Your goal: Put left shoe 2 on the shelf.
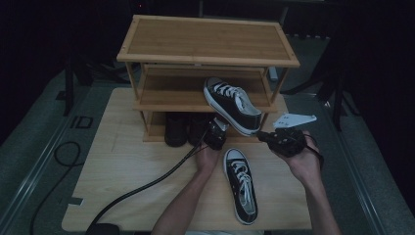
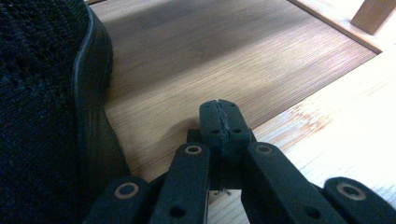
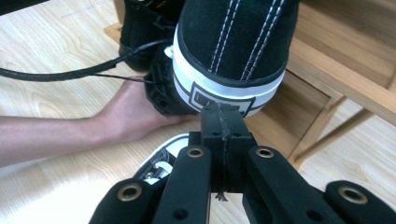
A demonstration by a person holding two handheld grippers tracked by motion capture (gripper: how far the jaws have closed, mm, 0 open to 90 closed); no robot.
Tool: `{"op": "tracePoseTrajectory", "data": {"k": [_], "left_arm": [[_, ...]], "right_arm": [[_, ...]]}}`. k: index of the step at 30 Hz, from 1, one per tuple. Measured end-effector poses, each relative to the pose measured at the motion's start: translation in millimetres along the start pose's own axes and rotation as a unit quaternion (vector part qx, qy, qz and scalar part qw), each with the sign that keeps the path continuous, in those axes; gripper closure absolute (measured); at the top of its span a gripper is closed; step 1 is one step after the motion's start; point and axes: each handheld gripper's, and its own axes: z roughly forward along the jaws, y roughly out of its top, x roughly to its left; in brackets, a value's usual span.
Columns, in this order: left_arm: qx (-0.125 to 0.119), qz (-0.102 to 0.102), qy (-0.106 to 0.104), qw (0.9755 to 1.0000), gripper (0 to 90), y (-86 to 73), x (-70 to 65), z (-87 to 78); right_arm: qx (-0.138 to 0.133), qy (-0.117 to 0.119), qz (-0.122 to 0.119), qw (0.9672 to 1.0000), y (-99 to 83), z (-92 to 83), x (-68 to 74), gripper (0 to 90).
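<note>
A pale wooden table (image 1: 122, 161) carries a three-tier bamboo shoe rack (image 1: 205, 39) at the twelve o'clock end of the high view, its top shelf bare. A black canvas sneaker with white laces and a white sole band (image 1: 232, 105) sits tilted at the rack's middle shelf, toe up toward eleven o'clock and heel hanging down toward five o'clock, past the shelf's front edge; in the right gripper view its heel (image 3: 233, 60) looms just above the jaw tips. Its mate, a second black sneaker (image 1: 241, 186), lies flat on the table at six o'clock from the rack, toe pointing back toward the person. A pair of dark boots (image 1: 183, 128) stands on the bottom shelf, at nine o'clock from the tilted sneaker's heel. The left gripper (image 1: 216, 134) is at the rack's lower front, under the tilted sneaker, its cable trailing off toward seven o'clock; in its own view the jaws are pressed fully together with nothing between them, resting low over the bottom shelf board with a dark boot side (image 2: 42, 107) close at nine o'clock. The right gripper (image 1: 286, 141), with its grey plate on top, is held at three o'clock from the hanging heel; its jaws are likewise closed tight on nothing, their tips right at the heel's white band, though whether they touch it cannot be told.
</note>
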Motion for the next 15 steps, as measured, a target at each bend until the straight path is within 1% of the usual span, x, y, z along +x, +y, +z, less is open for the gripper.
{"op": "tracePoseTrajectory", "data": {"k": [6,10,15], "left_arm": [[0.001,0.001,-0.001,1.0000,90.0,0.1,-0.2,-0.3],[0.001,0.002,0.000,1.0000,90.0,0.0,-0.6,-0.2],[0.001,0.002,0.003,1.0000,90.0,0.1,-0.9,0.2]], "right_arm": [[-0.016,0.010,-0.002,0.9998,7.2,1.1,2.9,90.0],[-0.014,0.015,-0.007,0.9998,11.0,4.9,3.0,90.0],[-0.015,0.025,-0.011,0.9995,15.4,10.8,7.4,90.0]]}}
